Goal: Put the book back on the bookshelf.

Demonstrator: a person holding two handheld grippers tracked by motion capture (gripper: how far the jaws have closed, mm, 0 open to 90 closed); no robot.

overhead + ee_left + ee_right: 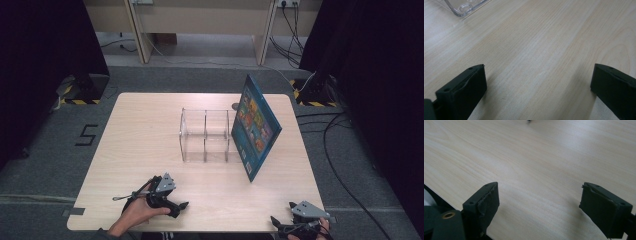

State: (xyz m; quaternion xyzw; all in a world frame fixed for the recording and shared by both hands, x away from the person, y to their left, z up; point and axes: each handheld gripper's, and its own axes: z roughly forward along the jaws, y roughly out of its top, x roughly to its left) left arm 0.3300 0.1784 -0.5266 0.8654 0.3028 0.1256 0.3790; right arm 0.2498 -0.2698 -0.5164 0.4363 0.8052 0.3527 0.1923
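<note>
Grippers wide apart and empty at the near edge, book leaning on the clear rack

Table [150,130] first: pale wood, rounded corners, taking up the middle of the high view, with grey floor around it and dark curtains at nine and three o'clock. Taking the table as a clock face seen from the high view, twelve is the far edge and six is the person's side.

Next in size, the book [255,127], a blue picture book with a colourful cover, stands on its lower edge at about two o'clock from the table's middle. It is tilted and rests against the right end of the clear rack [206,136]. That rack, a see-through acrylic holder with upright dividers, sits near the centre, slightly toward twelve; one corner of it appears at eleven o'clock in the left gripper view [464,7].

Left gripper [181,206] lies at about seven o'clock, near the front edge, held in a hand [140,212]. Its jaws stand wide apart over bare wood, holding nothing.

Right gripper [274,220] sits at five o'clock, right at the front edge, well apart from the book. In the right gripper view its jaws are likewise spread wide with only tabletop between them.
</note>
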